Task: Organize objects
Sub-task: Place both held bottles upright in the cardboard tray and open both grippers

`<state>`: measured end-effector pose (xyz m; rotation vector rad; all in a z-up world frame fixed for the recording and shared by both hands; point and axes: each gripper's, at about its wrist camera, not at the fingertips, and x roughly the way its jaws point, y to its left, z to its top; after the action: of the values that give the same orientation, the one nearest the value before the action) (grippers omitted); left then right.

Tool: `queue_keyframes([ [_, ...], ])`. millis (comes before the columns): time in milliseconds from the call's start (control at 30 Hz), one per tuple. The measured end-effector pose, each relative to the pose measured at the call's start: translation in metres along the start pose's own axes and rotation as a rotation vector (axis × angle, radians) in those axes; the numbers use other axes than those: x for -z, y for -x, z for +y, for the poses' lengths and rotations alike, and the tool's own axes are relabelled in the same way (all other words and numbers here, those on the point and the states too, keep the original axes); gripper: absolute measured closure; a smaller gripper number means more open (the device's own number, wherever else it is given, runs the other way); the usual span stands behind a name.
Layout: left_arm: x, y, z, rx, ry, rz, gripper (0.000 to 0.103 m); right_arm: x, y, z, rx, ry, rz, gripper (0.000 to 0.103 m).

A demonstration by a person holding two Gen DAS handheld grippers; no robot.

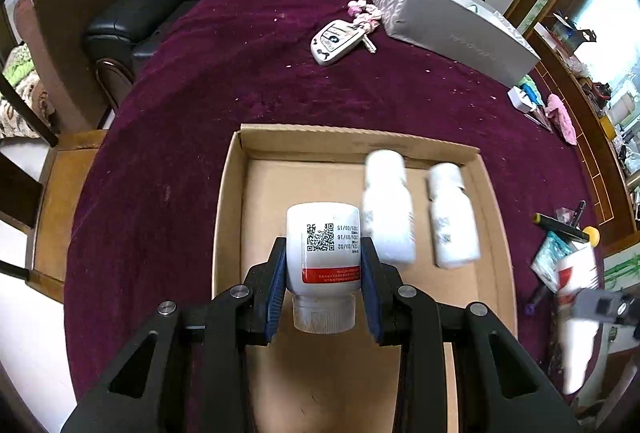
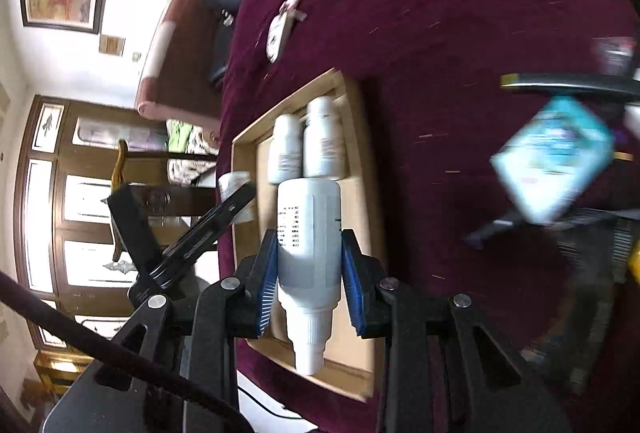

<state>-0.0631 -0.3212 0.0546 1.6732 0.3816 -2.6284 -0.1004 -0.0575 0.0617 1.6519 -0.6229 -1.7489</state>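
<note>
Left hand-held gripper [image 1: 323,273] — clamped on a white bottle with red band [image 1: 323,249] (cap toward camera), above the cardboard tray [image 1: 496,201]; two white bottles [image 1: 420,209] lie ahead-right. Right hand-held gripper [image 2: 308,269] — clamped on a plain white bottle [image 2: 309,233] over the tray's edge.

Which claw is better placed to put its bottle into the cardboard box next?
Probably the left claw. Its bottle hangs over the cardboard box, above bare floor beside the two lying bottles. The right claw holds its bottle over the box edge.
</note>
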Motion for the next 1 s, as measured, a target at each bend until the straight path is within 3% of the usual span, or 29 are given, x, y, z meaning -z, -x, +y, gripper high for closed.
queue_keyframes([
  [333, -0.02, -0.028, 0.018, 0.032, -0.003, 0.026, 0.074, -0.031, -0.075, 0.041, 0.138, 0.058, 0.012, 0.075],
  [500, -0.022, -0.031, 0.013, 0.043, -0.026, 0.021, 0.074, -0.041, -0.089, 0.051, 0.291, 0.12, -0.029, 0.075],
  [867, -0.03, -0.031, 0.019, 0.083, -0.012, 0.0, 0.072, -0.051, -0.1, 0.05, 0.368, 0.128, -0.054, 0.075],
  [1000, -0.031, -0.03, 0.021, 0.108, -0.007, 0.009, 0.062, -0.052, -0.099, 0.042, 0.378, 0.103, -0.057, 0.074],
])
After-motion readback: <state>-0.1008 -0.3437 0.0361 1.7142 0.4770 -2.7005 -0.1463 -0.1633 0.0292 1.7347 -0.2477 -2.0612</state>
